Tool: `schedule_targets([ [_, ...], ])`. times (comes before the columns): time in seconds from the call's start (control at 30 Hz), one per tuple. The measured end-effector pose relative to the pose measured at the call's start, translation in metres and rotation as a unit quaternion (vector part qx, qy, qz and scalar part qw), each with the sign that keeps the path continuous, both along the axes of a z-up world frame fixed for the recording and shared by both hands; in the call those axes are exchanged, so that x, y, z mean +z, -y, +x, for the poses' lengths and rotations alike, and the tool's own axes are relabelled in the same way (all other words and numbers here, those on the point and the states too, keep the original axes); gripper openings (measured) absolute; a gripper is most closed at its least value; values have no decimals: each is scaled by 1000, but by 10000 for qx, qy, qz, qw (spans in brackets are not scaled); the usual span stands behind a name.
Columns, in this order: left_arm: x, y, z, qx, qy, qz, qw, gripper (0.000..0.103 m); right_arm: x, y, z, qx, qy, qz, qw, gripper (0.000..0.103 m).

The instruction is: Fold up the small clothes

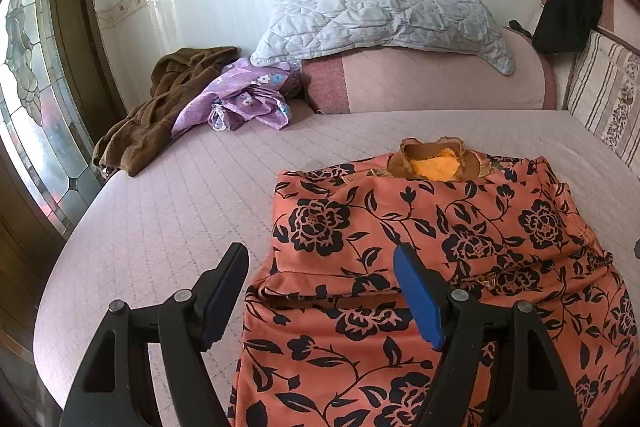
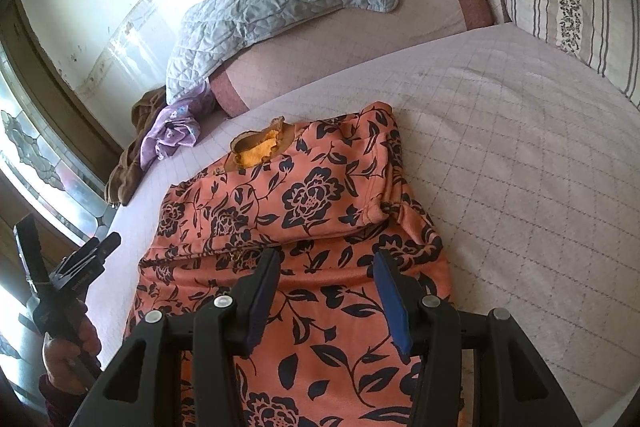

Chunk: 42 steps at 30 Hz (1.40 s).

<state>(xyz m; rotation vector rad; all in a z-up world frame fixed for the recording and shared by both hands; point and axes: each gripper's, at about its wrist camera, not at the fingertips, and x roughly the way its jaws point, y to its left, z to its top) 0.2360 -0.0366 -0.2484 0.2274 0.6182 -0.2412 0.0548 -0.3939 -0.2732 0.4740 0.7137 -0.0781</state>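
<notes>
An orange top with a black flower print (image 1: 432, 251) lies flat on the pale quilted bed (image 1: 160, 219), collar with yellow lining (image 1: 434, 165) at the far end, both sleeves folded in over the body. My left gripper (image 1: 320, 259) is open and empty, hovering above the garment's left edge near the lower half. In the right wrist view the same top (image 2: 304, 219) fills the middle. My right gripper (image 2: 326, 263) is open and empty above the garment's middle. The left gripper also shows at the left edge of the right wrist view (image 2: 68, 263), held in a hand.
A brown garment (image 1: 160, 115) and a purple flowered garment (image 1: 244, 99) lie heaped at the bed's far left. A grey quilted pillow (image 1: 376, 15) rests on a pink bolster. A striped cushion (image 1: 608, 99) and black cloth (image 1: 568, 11) stand at the right. A glass door is left.
</notes>
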Motion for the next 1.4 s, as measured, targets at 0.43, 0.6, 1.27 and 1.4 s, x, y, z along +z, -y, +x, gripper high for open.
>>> schedule_targets([
  [0.43, -1, -4, 2, 49, 17, -10, 10000, 80, -5, -19, 15, 261, -73, -60, 9996, 53],
  [0.6, -2, -5, 5, 84, -2, -17, 10000, 80, -6, -22, 17, 325, -94, -75, 9994, 53],
  [1.27, -3, -9, 4, 154, 37, 41, 9999, 85, -8, -33, 20, 451, -112, -115, 9989, 53],
  [1.4, -1, -14, 0, 228, 28, -18, 9997, 85, -8, -32, 21, 453, -80, -48, 9989, 53],
])
